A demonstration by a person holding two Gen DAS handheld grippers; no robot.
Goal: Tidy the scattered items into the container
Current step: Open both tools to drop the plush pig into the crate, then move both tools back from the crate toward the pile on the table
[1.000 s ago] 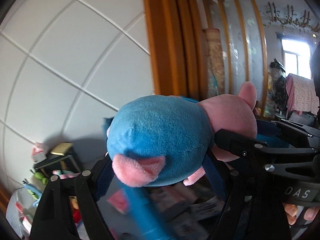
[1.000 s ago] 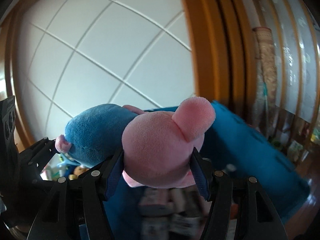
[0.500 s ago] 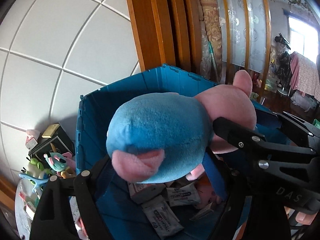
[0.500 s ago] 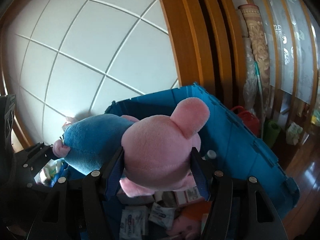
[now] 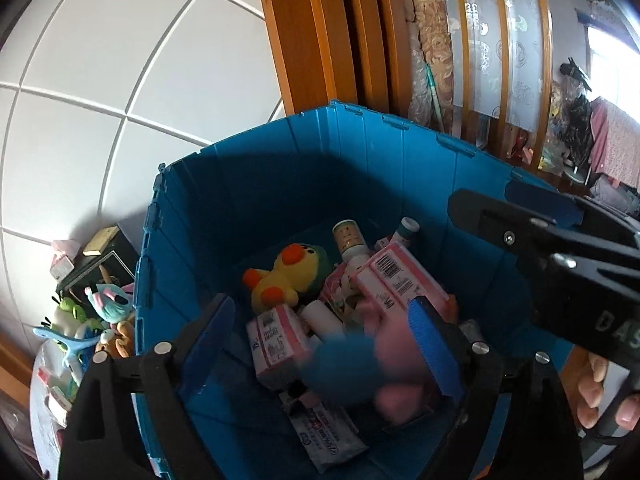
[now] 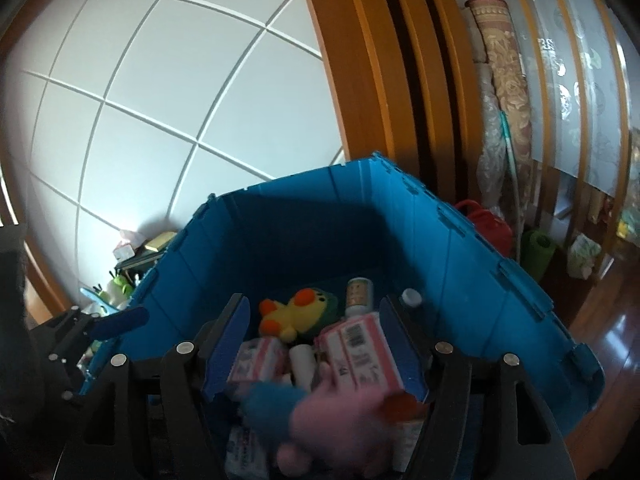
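Note:
A blue and pink plush pig (image 5: pixel 360 368) is blurred, falling inside the blue plastic crate (image 5: pixel 280 168); it also shows in the right wrist view (image 6: pixel 312 416). My left gripper (image 5: pixel 324 340) is open over the crate, nothing between its fingers. My right gripper (image 6: pixel 316 336) is open above the crate (image 6: pixel 472 272) too; it also shows at the right in the left wrist view (image 5: pixel 560 248). In the crate lie a yellow duck plush (image 5: pixel 288 276), pink boxes (image 5: pixel 400 280) and small bottles (image 5: pixel 350 238).
Small toys and a dark box (image 5: pixel 96 264) crowd a surface left of the crate. White tiled wall behind, wooden door frame (image 5: pixel 320 40) and a rolled rug (image 6: pixel 504 92) at the back right. A red jug (image 6: pixel 488 228) stands by the crate.
Both grippers held the plush pig between them above the crate; both have opened and the pig has dropped into the crate. The views have tilted down into the crate.

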